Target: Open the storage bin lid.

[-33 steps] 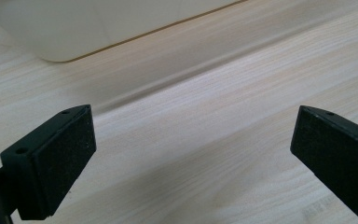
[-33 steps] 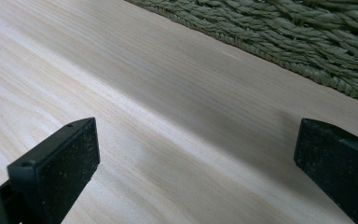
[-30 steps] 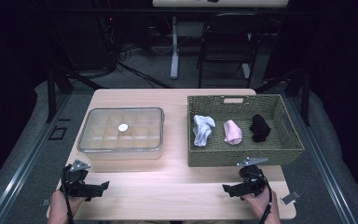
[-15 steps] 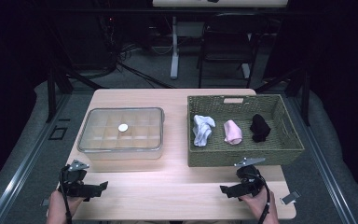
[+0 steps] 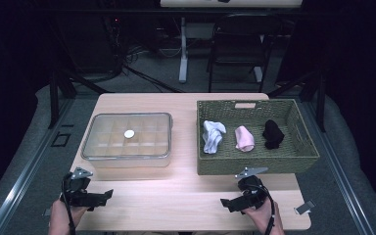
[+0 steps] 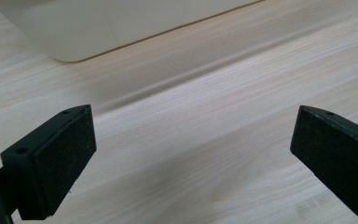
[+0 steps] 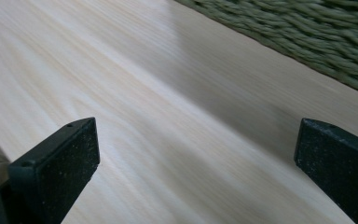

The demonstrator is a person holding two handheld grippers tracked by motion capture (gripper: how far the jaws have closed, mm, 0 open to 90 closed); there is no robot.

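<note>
Both tongs, left and right, are held released over the worktop. The lidded box, judged rigid and smooth, is best gripped at its rim.

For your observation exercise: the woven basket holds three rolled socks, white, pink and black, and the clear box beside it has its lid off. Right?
Not quite. The clear box has its lid on, with a small white knob on top, as the high view shows. The woven basket does hold the white, pink and black socks.

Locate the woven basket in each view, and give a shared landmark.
High view: woven basket right of centre, holding three rolled socks.
Left gripper view: not in it.
Right gripper view: its wall across the top right.
Shared landmark: the wooden table.
</note>
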